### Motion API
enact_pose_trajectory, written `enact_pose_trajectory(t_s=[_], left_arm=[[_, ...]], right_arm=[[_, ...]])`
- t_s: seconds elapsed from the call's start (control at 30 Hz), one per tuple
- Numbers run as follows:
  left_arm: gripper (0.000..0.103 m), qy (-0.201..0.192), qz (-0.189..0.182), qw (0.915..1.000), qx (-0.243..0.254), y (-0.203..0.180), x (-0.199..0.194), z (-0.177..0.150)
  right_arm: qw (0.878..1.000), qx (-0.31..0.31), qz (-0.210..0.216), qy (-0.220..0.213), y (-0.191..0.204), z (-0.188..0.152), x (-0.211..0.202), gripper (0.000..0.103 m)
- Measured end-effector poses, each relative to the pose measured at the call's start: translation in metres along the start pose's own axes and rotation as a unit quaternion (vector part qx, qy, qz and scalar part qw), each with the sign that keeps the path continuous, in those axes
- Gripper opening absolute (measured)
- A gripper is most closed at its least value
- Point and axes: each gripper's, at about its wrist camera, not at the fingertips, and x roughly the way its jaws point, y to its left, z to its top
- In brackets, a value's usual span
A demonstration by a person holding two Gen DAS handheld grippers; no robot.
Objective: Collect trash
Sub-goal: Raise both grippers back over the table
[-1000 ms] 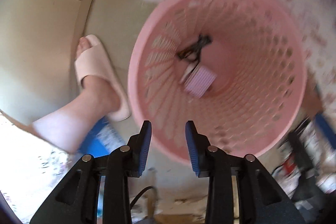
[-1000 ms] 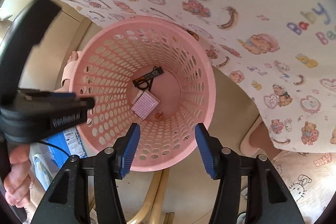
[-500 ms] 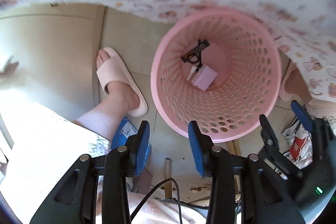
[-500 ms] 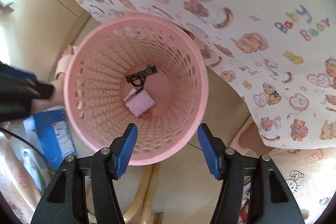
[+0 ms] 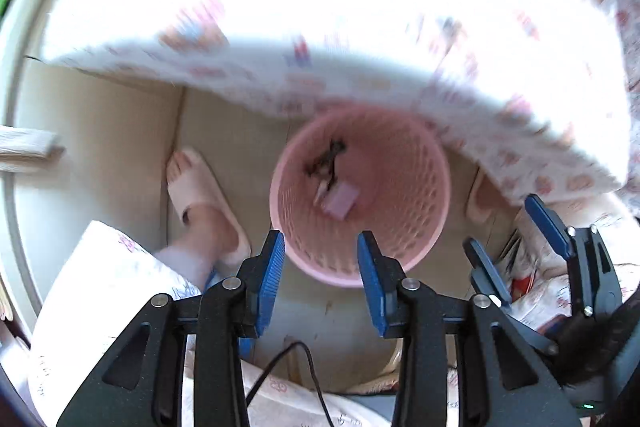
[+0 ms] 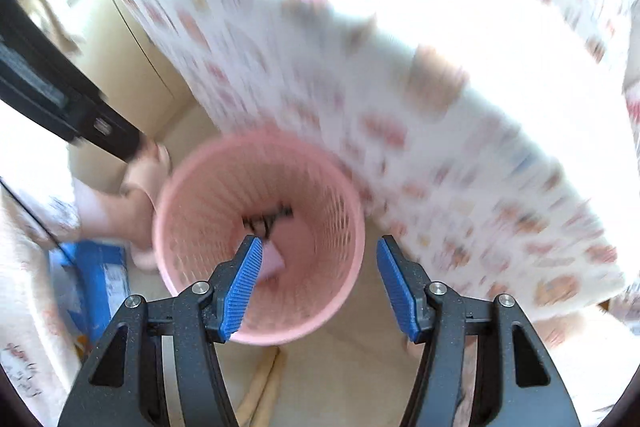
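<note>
Gaping wide with nothing between its blue ribbed pads, the left gripper [image 5: 320, 275] hangs above the floor, its jaws framing the near rim of a pink perforated plastic waste basket [image 5: 424, 227] that sits at twelve o'clock from the fingertips. On the basket's floor lie a small pale pink rectangular packet [image 5: 340, 199] and, just beyond it toward eleven o'clock, a tangled black strap-like scrap [image 5: 326, 159]; motion blur makes it hard to say whether the two touch. At three o'clock in the left wrist view the right gripper [image 5: 516, 243] shows, its two blue fingers spread apart and holding nothing.

From its own camera the right gripper [image 6: 316, 281] is likewise spread wide and empty, the left pad overlapping the sight of the pink packet [image 6: 272, 261] inside the basket [image 6: 192, 195], the black scrap [image 6: 268, 219] lying just past it at twelve o'clock.

Beyond the basket, a white cloth printed with pink and brown cartoon bears [image 5: 360, 27] overhangs the far rim from ten to two o'clock, heavily blurred and washed out by light. At nine o'clock of the basket a foot in a pale pink slide sandal [image 5: 200, 195] stands on the beige tiled floor [image 5: 232, 139]. A blue printed package [image 6: 100, 279] lies at eight o'clock in the right wrist view, beside the basket.
</note>
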Motion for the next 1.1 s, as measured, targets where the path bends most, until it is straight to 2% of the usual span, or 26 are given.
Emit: enact_pose_trajectory(t_s=[0.1,0.3,0.43,0.57,0.7,0.77,0.83,0.9,1.0,1.1], left_arm=[[0.036,-0.047,0.000,0.9987,-0.018,0.005,-0.028,0.006],[0.040,-0.127,-0.007,0.9917,-0.024,0.006,-0.075,0.043],[0.051,-0.203,0.022,0.9789,-0.009,-0.004,-0.096,0.068],[0.059,-0.259,0.023,0.9655,0.004,-0.009,-0.101,0.086],[0.060,-0.281,0.032,0.9590,0.022,-0.007,-0.086,0.096],[0.060,-0.280,0.036,0.9590,0.022,-0.006,-0.079,0.100],[0.060,-0.275,0.017,0.9611,0.019,-0.007,-0.076,0.107],[0.061,-0.280,0.005,0.9598,0.020,-0.010,-0.078,0.113],[0.065,-0.290,0.019,0.9563,0.035,-0.020,-0.076,0.119],[0.066,-0.281,0.019,0.9581,0.049,-0.030,-0.068,0.125]], right_arm=[[0.998,0.011,0.011,-0.055,-0.010,0.014,-0.036,0.062],[0.990,0.060,0.011,-0.129,-0.049,0.057,-0.086,0.065],[0.984,0.066,-0.013,-0.167,-0.074,0.095,-0.110,0.067],[0.977,0.083,-0.018,-0.196,-0.102,0.132,-0.121,0.076],[0.972,0.098,-0.010,-0.213,-0.119,0.152,-0.115,0.076],[0.970,0.099,-0.010,-0.221,-0.125,0.159,-0.105,0.077],[0.968,0.106,-0.013,-0.227,-0.131,0.162,-0.095,0.078],[0.968,0.126,-0.010,-0.218,-0.139,0.162,-0.081,0.080],[0.972,0.144,0.000,-0.188,-0.149,0.167,-0.062,0.080],[0.968,0.168,-0.011,-0.184,-0.161,0.171,-0.055,0.080]])
